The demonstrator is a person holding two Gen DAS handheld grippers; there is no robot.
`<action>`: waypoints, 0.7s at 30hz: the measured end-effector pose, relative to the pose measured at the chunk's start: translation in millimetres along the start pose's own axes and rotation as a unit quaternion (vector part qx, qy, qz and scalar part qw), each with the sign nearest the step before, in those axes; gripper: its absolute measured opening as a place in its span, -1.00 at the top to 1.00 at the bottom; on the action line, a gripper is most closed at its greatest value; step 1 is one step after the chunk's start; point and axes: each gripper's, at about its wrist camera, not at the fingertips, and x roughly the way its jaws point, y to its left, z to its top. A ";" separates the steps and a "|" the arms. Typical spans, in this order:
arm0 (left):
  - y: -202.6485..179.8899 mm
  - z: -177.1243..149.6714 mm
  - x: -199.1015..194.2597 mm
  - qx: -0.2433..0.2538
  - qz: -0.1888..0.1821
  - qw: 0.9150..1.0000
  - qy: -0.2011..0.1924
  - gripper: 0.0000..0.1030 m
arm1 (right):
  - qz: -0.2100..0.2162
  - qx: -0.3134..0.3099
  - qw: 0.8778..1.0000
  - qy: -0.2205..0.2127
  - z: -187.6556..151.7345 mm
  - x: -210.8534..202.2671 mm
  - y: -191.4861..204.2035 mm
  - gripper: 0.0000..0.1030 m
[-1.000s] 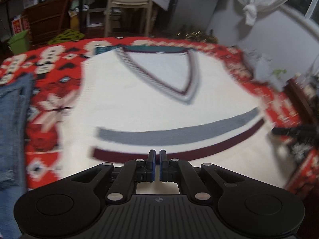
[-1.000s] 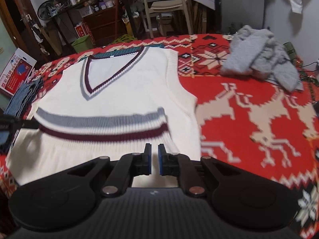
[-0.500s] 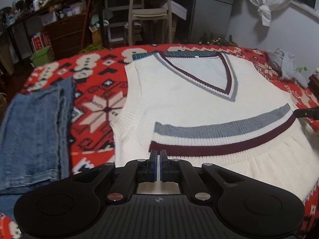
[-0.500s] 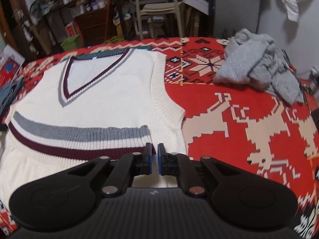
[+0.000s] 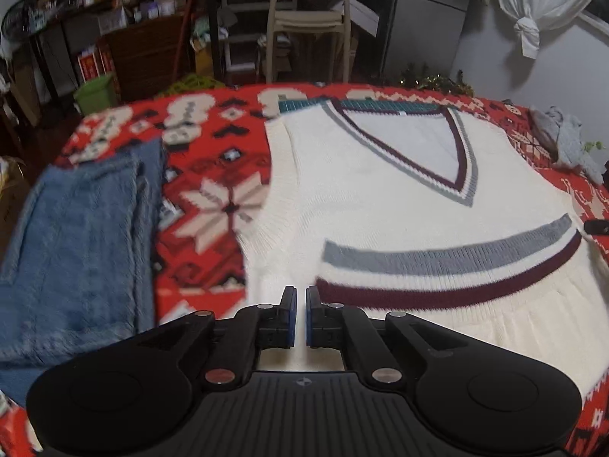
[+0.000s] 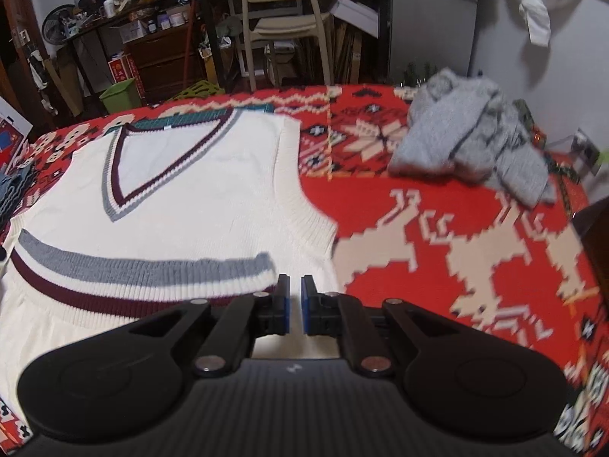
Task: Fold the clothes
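Note:
A cream knit vest [image 5: 380, 198] with a maroon and grey V-neck lies flat on the red patterned blanket [image 5: 213, 175]. Its striped hem [image 5: 437, 259] is folded up over the body. My left gripper [image 5: 301, 293] hovers low at the hem's left corner, fingers close together, only a thin slit showing cream cloth below. In the right wrist view the vest [image 6: 209, 198] fills the left half. My right gripper [image 6: 295, 282] sits just past the hem's right corner [image 6: 266, 262], also shut, with nothing clamped.
Folded blue jeans [image 5: 76, 236] lie left of the vest. A crumpled grey garment [image 6: 468, 137] sits at the blanket's far right. Beyond the bed stand a beige chair [image 6: 281, 19], a cluttered desk and a green bin [image 5: 95, 91].
Both grippers have slid outward along the folded hem, the left one leftward and the right one rightward, from the vest's middle to its two side edges.

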 end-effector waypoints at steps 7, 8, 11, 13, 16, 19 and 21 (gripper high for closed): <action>13.9 41.1 11.6 0.024 -0.016 0.999 -0.015 0.95 | 0.015 -0.020 1.000 -0.006 33.8 -2.3 -20.8 0.85; 15.0 48.9 15.4 0.033 -0.020 0.999 -0.018 0.95 | 0.020 -0.024 0.999 -0.006 39.6 -1.7 -23.3 0.85; 18.5 72.3 26.6 0.061 -0.033 0.997 -0.028 0.89 | 0.038 -0.054 0.998 -0.005 60.2 7.1 -25.3 0.85; 22.3 87.3 40.2 0.078 -0.044 0.996 -0.027 0.88 | 0.046 -0.070 0.996 0.001 75.3 19.1 -25.0 0.85; 28.5 108.9 65.3 0.103 -0.055 0.993 -0.022 0.86 | 0.052 -0.098 0.994 0.010 98.3 41.0 -22.4 0.85; 34.7 127.5 89.3 0.113 -0.062 0.991 -0.020 0.70 | 0.070 -0.125 0.990 0.014 120.2 68.3 -17.4 0.84; 37.3 137.8 104.4 0.119 -0.063 0.991 -0.020 0.62 | 0.080 -0.137 0.987 0.018 134.5 88.0 -13.2 0.84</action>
